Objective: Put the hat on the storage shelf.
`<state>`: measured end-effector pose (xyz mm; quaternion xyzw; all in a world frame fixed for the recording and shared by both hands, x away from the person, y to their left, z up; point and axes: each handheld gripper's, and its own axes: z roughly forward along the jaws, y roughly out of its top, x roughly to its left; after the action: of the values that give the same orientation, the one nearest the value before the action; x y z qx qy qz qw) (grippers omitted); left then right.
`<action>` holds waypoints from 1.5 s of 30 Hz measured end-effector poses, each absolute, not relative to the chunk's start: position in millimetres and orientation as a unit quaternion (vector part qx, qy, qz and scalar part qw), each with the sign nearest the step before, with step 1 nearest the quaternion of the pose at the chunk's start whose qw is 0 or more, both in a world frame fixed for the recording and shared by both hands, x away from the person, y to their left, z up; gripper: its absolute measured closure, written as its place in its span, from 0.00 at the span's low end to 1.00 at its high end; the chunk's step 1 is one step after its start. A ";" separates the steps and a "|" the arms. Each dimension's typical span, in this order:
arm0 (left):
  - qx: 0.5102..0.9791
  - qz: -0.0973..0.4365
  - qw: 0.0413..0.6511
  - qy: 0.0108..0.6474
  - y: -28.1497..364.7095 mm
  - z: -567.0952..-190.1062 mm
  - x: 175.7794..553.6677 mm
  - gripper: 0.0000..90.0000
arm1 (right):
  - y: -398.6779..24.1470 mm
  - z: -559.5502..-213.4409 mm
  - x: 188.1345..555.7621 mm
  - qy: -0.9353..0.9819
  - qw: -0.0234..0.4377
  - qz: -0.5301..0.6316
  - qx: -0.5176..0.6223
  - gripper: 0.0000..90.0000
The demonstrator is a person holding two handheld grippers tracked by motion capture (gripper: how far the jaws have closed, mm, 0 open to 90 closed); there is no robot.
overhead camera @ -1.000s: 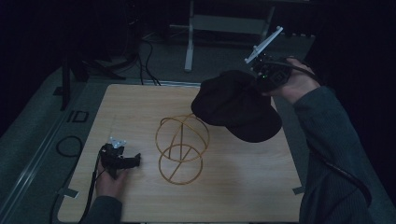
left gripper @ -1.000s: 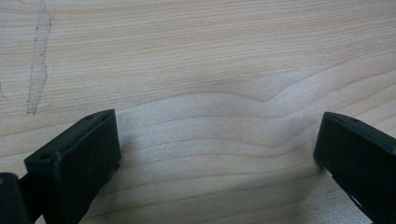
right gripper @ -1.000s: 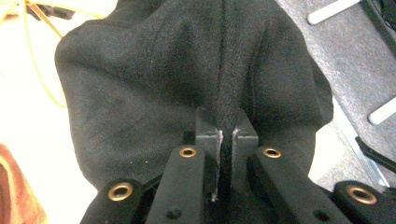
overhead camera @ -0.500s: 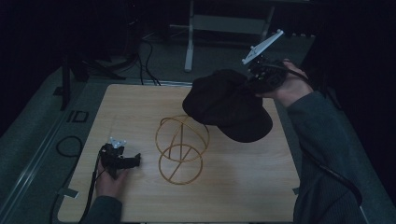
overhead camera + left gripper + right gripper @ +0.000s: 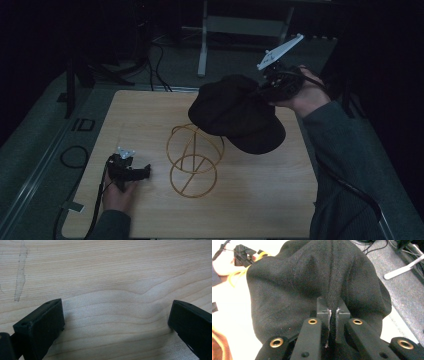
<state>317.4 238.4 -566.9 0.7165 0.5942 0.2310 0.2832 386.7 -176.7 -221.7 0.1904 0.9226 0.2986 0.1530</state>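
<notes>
Since a second ago the hat (image 5: 235, 112) has drifted left, now hanging over the top of the wire stand (image 5: 194, 159). Nearest, the left gripper (image 5: 131, 171) rests on the table (image 5: 260, 200), jaws wide and empty. Farther off, the right gripper (image 5: 277, 87) pinches a fold of the hat tight. Soft, light and floppy, it looks best held by the crown. That pinched fold shows plainly in the right gripper view; the high view gives the stand's place beneath.
</notes>
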 end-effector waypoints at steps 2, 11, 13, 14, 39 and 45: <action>0.717 0.231 0.283 0.594 238.4 -566.8 317.4 0.00 | -174.8 -221.4 385.1 0.922 0.152 0.303 0.187 0.96; 0.717 0.231 0.283 0.594 238.4 -566.8 317.4 0.00 | -163.6 -225.3 381.4 0.924 0.133 0.318 0.165 0.96; 0.717 0.231 0.283 0.594 238.5 -566.8 317.4 0.00 | -162.1 -226.2 381.1 0.924 0.133 0.320 0.164 0.96; 0.717 0.231 0.283 0.594 238.4 -566.8 317.4 0.00 | -161.6 -226.4 381.2 0.924 0.131 0.321 0.162 0.96; 0.719 0.231 0.283 0.591 237.5 -566.9 317.7 0.00 | -147.8 -215.4 365.5 0.919 0.125 0.352 0.125 0.96; 0.718 0.231 0.283 0.592 237.4 -566.9 317.7 0.00 | -136.9 -219.5 363.7 0.922 0.115 0.352 0.110 0.96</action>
<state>317.7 237.4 -566.9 0.7183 0.5920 0.2311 0.2832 363.7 -136.9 -219.5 0.1102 0.9223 0.3520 0.1153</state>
